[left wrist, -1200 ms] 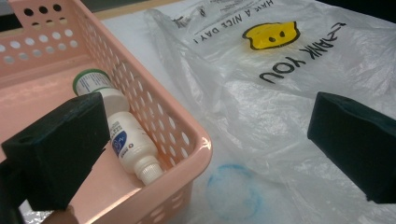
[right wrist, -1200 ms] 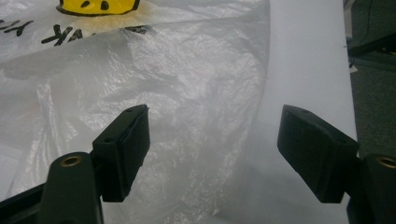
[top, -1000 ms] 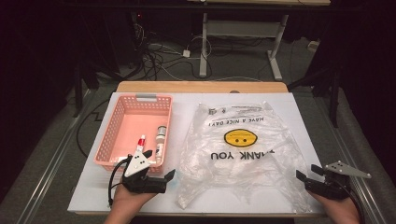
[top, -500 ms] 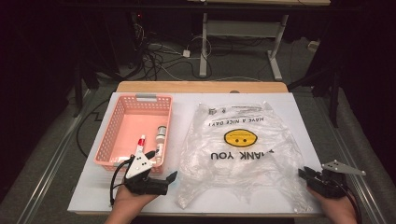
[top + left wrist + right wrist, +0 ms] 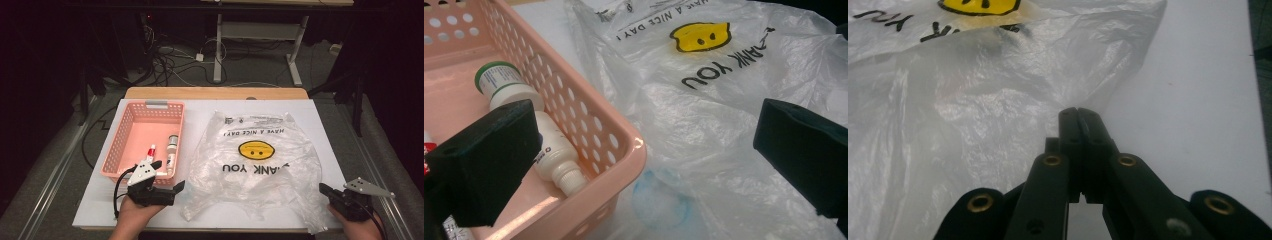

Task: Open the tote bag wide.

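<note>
The white desk [image 5: 325, 125] is brightly lit against dark surroundings; the plastic bag [image 5: 973, 100] glares, and close-ups look soft.

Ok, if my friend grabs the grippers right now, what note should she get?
Left gripper: open, holding nothing, by the pink basket's near corner.
Right gripper: jaws have just been closing, now shut at the plastic bag's near right edge; pinched film unclear.
The bottles lie in the basket; the bag lies flat.
Done: nothing bagged. Left: probably open the bag, move the bottles in.
</note>
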A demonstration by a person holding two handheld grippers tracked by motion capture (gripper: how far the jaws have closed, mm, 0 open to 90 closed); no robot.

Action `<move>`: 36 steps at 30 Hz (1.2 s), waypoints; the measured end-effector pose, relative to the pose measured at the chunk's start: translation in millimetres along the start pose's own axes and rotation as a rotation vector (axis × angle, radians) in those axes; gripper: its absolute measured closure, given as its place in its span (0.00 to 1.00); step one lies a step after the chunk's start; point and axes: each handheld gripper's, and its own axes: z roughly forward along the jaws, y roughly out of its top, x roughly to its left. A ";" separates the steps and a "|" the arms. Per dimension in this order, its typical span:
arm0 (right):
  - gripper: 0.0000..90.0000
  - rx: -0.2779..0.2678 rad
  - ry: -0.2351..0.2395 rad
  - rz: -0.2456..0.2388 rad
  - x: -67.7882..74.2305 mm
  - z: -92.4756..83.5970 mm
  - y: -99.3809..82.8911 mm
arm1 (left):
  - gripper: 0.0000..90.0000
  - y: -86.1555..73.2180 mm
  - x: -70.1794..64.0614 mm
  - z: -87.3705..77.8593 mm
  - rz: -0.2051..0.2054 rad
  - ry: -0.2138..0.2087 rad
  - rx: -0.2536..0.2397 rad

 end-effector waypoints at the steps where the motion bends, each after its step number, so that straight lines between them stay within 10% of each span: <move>1: 1.00 0.003 0.009 -0.005 3.7 -0.9 -1.4 | 0.00 -0.3 0.3 -0.3 0.002 0.004 -0.002; 11: 1.00 0.029 0.116 -0.043 35.8 -11.3 -17.9 | 0.00 -1.2 -2.2 -3.7 0.020 0.058 -0.033; 17: 0.78 0.018 0.145 -0.040 37.7 -14.3 -16.2 | 0.00 1.1 0.4 -7.1 0.007 0.042 -0.029; 25: 0.55 -0.101 0.102 -0.011 20.0 -9.1 12.4 | 0.00 -0.2 2.2 -5.3 -0.013 0.017 -0.026; 36: 0.49 -0.066 0.009 0.056 -35.6 53.9 52.3 | 0.00 2.6 -2.1 -4.6 -0.008 0.012 -0.020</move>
